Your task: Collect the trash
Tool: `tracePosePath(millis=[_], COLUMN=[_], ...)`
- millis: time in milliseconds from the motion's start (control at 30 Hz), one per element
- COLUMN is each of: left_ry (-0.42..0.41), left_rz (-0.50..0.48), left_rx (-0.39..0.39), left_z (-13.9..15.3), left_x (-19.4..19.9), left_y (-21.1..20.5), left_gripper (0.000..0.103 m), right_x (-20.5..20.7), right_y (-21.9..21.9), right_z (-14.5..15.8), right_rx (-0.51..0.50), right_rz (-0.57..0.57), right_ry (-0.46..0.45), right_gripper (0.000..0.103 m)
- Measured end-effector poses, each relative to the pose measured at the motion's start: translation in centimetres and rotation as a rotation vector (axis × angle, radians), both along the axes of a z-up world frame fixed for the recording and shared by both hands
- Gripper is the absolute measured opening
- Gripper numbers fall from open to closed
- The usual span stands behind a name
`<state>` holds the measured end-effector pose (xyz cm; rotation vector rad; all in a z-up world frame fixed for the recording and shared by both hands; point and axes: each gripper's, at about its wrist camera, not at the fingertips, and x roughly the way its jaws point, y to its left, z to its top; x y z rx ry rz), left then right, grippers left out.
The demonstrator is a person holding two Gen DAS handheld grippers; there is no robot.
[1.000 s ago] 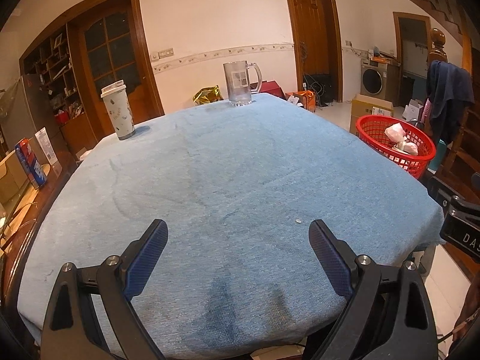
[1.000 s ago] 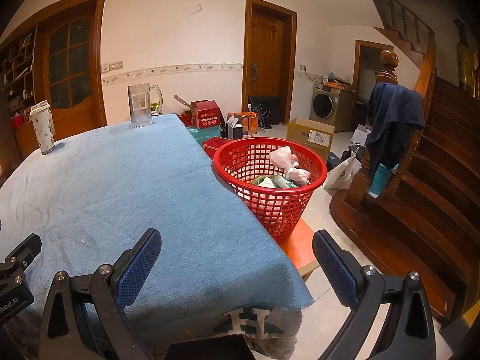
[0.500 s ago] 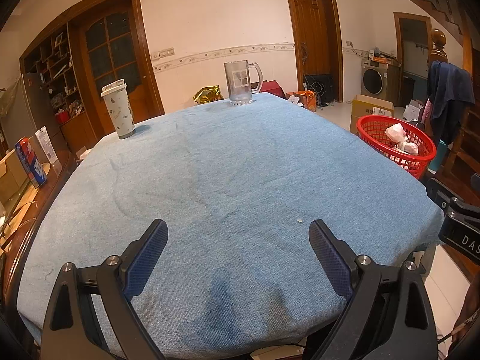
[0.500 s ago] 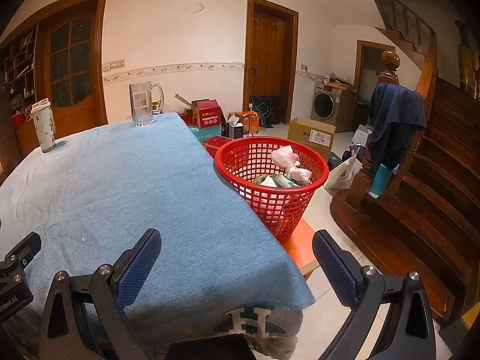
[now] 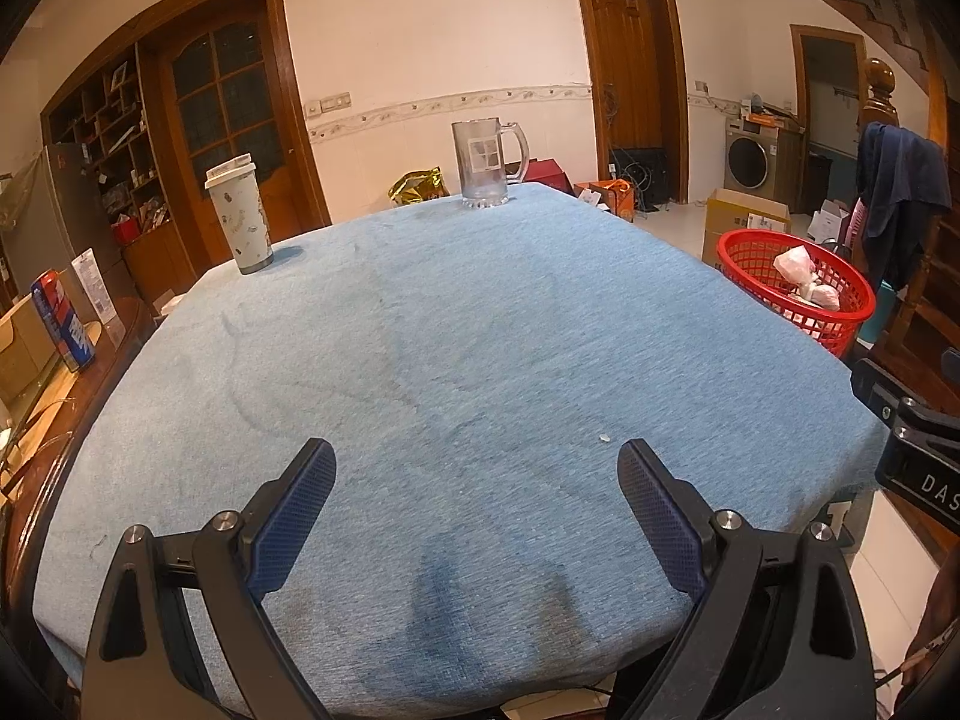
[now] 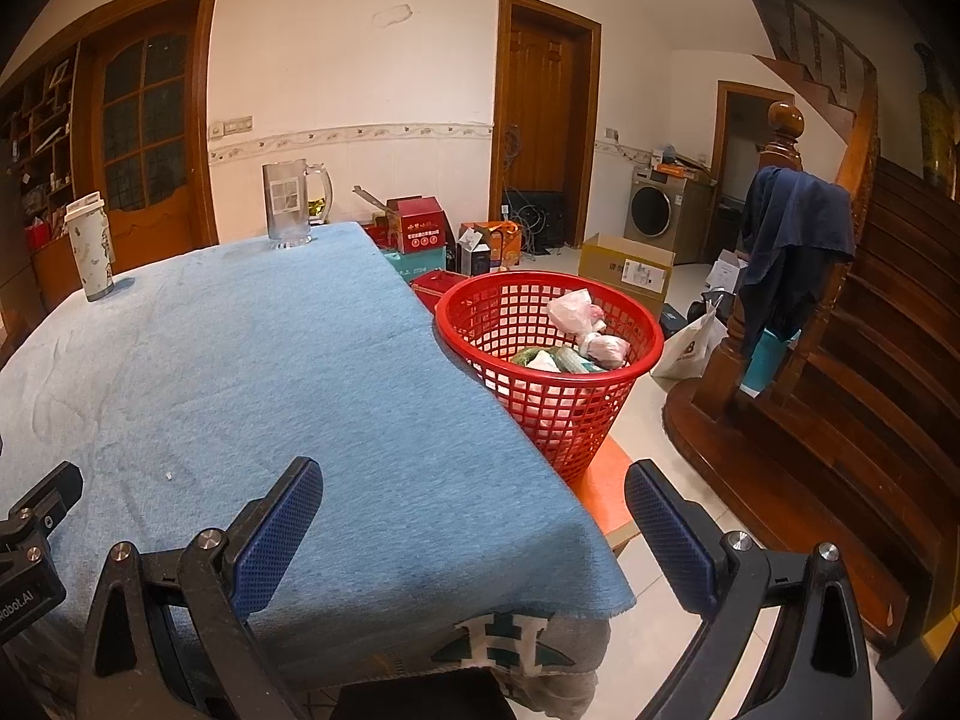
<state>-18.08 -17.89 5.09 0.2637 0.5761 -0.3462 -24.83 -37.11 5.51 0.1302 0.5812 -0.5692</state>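
Both tools, left tool and right tool, hang released and empty, drawn back slightly from the bench since a second ago. Collected trash lies in the red basket; only a white crumb remains, so the task looks nearly complete.

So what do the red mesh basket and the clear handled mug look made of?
Red mesh basket: apparently moulded plastic, with a glossy, uniform grid of square holes. Clear handled mug: likely thick glass, see-through with bright edge highlights; clear plastic cannot be excluded.
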Motion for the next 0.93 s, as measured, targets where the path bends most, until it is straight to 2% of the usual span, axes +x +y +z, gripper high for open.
tracePosePath(millis=[100, 200, 400, 467, 600, 700, 833, 933], left_ry=[0.009, 0.031, 0.046, 0.083, 0.198, 0.28, 0.316, 0.414], left_rz=[0.013, 0.047, 0.226, 0.284, 0.331, 0.335, 0.355, 0.317], left_rx=[-0.006, -0.022, -0.017, -0.025, -0.071, -0.132, -0.114, -0.123], left_z=[0.1, 0.3, 0.8, 0.5, -0.3, -1.0, -2.0, -3.2], left_x=[0.5, 1.9, 6.7, 8.9, 12.9, 15.1, 17.2, 18.6], left_y=[0.7, 2.2, 8.2, 10.5, 14.0, 15.7, 15.9, 15.7], left_gripper=[0.094, 0.094, 0.094, 0.094, 0.094, 0.094, 0.094, 0.096], right_x=[0.7, 2.5, 9.4, 11.7, 17.1, 20.4, 23.8, 25.2], right_y=[0.3, 1.6, 4.8, 6.2, 9.0, 10.0, 10.0, 10.0], right_z=[0.3, 1.0, 1.3, 1.2, 0.4, -0.6, -2.2, -3.2], right_rx=[0.0, -0.01, 0.095, 0.105, 0.144, 0.134, 0.165, 0.157], right_rz=[0.025, 0.102, 0.334, 0.381, 0.478, 0.48, 0.455, 0.426], right_ry=[-0.003, -0.013, 0.072, 0.099, 0.183, 0.24, 0.29, 0.314], right_gripper=[0.102, 0.102, 0.102, 0.102, 0.102, 0.102, 0.102, 0.102])
